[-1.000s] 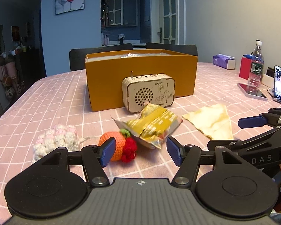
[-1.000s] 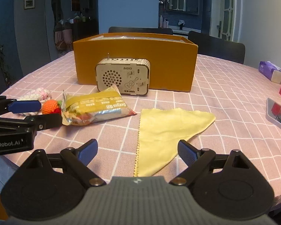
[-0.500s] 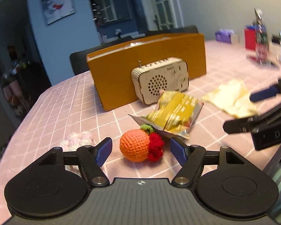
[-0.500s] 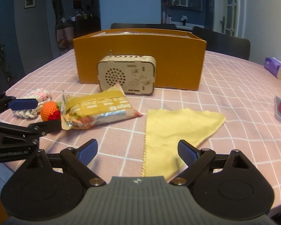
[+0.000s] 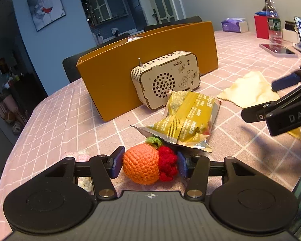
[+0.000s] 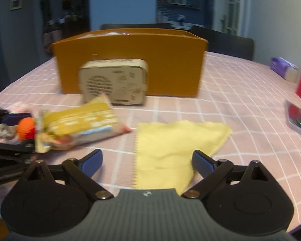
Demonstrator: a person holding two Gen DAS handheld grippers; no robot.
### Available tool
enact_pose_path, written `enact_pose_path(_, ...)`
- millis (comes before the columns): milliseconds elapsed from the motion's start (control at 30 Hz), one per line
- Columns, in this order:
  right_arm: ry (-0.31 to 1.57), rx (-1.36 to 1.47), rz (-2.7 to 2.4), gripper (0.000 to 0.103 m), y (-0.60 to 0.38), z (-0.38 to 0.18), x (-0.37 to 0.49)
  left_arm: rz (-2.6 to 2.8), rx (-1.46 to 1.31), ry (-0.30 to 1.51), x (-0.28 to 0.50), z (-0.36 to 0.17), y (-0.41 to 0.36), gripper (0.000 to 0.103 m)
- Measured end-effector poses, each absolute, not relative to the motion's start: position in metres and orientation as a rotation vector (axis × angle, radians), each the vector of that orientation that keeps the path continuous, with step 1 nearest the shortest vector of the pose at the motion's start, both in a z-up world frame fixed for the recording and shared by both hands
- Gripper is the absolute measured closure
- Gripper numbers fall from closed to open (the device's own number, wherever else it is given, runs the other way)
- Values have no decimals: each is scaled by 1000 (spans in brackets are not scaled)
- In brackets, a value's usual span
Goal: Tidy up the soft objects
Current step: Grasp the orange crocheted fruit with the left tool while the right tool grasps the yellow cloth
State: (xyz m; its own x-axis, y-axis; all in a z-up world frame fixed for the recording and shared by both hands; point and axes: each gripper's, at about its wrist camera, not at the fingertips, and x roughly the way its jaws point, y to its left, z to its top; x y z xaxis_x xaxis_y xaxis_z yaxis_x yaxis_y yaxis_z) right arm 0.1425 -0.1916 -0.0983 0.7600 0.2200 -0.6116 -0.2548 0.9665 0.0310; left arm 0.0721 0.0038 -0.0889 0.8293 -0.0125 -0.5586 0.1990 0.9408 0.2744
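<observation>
My left gripper (image 5: 149,163) is closed on the orange-and-red crochet fruit (image 5: 144,165), one pad touching each side, low at the table. A white-pink crochet piece (image 5: 82,169) lies just left of it, mostly hidden by the gripper. A yellow snack bag (image 5: 187,118) lies just beyond the fruit. My right gripper (image 6: 147,162) is open and empty over the near end of the yellow cloth (image 6: 170,144). The orange box (image 5: 150,60) stands further back. The right view is blurred by motion.
A wooden radio (image 5: 166,82) stands against the box front. At the far right are a water bottle (image 5: 273,22), a red box (image 5: 261,26), a tissue pack (image 5: 233,25) and phones (image 5: 279,49). Dark chairs stand behind the pink checked tablecloth (image 5: 70,120).
My left gripper moved forward and left to the crochet fruit and closed on it. My right gripper moved forward over the yellow cloth and stayed open.
</observation>
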Motion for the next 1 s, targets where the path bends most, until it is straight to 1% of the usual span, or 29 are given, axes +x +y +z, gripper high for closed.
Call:
enact_pose_path(67, 671, -24, 228, 6, -199, -104, 146, -106, 304, 584, 72, -88, 6, 43)
enact_pose_path(100, 661, -21, 219, 5, -201, -106, 146, -102, 287, 586, 72, -87, 7, 43)
enact_pose_path(267, 622, -48, 197, 3, -201, -112, 146, -90, 260, 588, 71, -86, 8, 43)
enact_pose_path(300, 622, -49, 195, 4, -201, -111, 148, -88, 259, 588, 71, -86, 8, 43)
enact_pose_path(367, 618, -50, 197, 8, -201, -110, 151, -86, 244, 592, 72, -86, 9, 43)
enact_pose_path(433, 607, -53, 198, 20, -202, -109, 153, -87, 221, 601, 72, -84, 11, 43)
enact_pose_path(467, 605, -55, 202, 23, -202, -109, 154, -88, 210, 606, 72, -84, 12, 43)
enact_pose_path(500, 601, -58, 206, 29, -202, -108, 154, -88, 198, 610, 72, -83, 14, 43)
enact_pose_path(533, 596, -61, 212, 31, -201, -108, 153, -86, 185, 612, 71, -82, 15, 43)
enact_pose_path(567, 591, -66, 216, 38, -201, -108, 153, -83, 173, 614, 70, -81, 16, 43)
enact_pose_path(633, 580, -80, 235, 55, -198, -107, 151, -78, 149, 617, 68, -79, 18, 43)
enact_pose_path(667, 575, -89, 246, 60, -197, -107, 149, -76, 140, 618, 67, -78, 18, 43)
enact_pose_path(733, 564, -116, 259, 86, -192, -107, 146, -71, 131, 616, 65, -77, 18, 43)
enact_pose_path(800, 556, -154, 260, 98, -188, -107, 143, -62, 135, 610, 63, -74, 17, 43)
enact_pose_path(867, 549, -178, 261, 100, -186, -107, 140, -55, 135, 603, 60, -71, 17, 44)
enact_pose_path(1000, 573, -151, 270, 101, -191, -103, 137, -50, 123, 582, 53, -63, 18, 44)
